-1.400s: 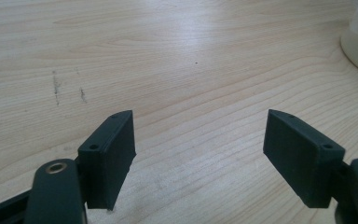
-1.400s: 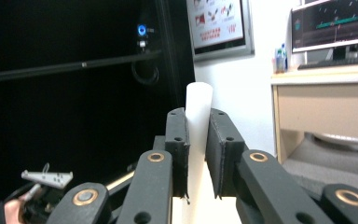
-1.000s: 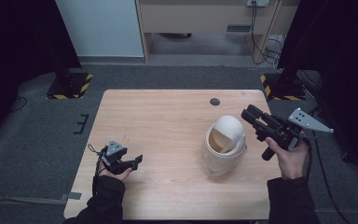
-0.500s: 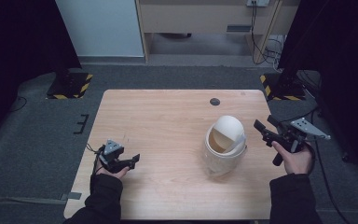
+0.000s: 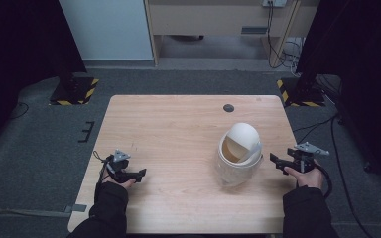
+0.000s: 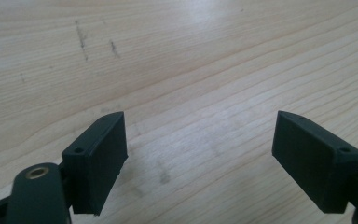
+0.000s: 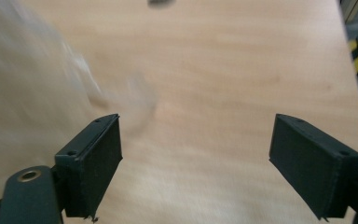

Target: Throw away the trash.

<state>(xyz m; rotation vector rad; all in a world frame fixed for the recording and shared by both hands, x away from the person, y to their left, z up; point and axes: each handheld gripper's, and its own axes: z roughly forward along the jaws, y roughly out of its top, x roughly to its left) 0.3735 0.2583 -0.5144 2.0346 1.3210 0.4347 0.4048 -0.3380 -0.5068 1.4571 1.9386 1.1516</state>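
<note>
A small cream-white bin with a domed swing lid (image 5: 238,152) stands upright right of the table's middle; its lid flap is tipped inward and shows a tan inside. My right gripper (image 5: 276,162) rests low near the table's right edge, just right of the bin, open and empty. In the right gripper view its gripper (image 7: 196,158) has both jaws wide apart over bare wood, with the bin (image 7: 23,79) a pale blur at the left. My left gripper (image 5: 138,174) lies at the front left, open and empty; the left gripper view has this gripper (image 6: 200,154) over bare wood.
The wooden table (image 5: 178,129) has a small dark round disc (image 5: 228,107) near its far edge. Grey carpet lies all around, with yellow-black striped stand bases (image 5: 73,89) at the back left and back right, and cables on the floor at the right.
My right gripper has come down from above the table's right side to rest low beside the bin. The left gripper has barely shifted.
</note>
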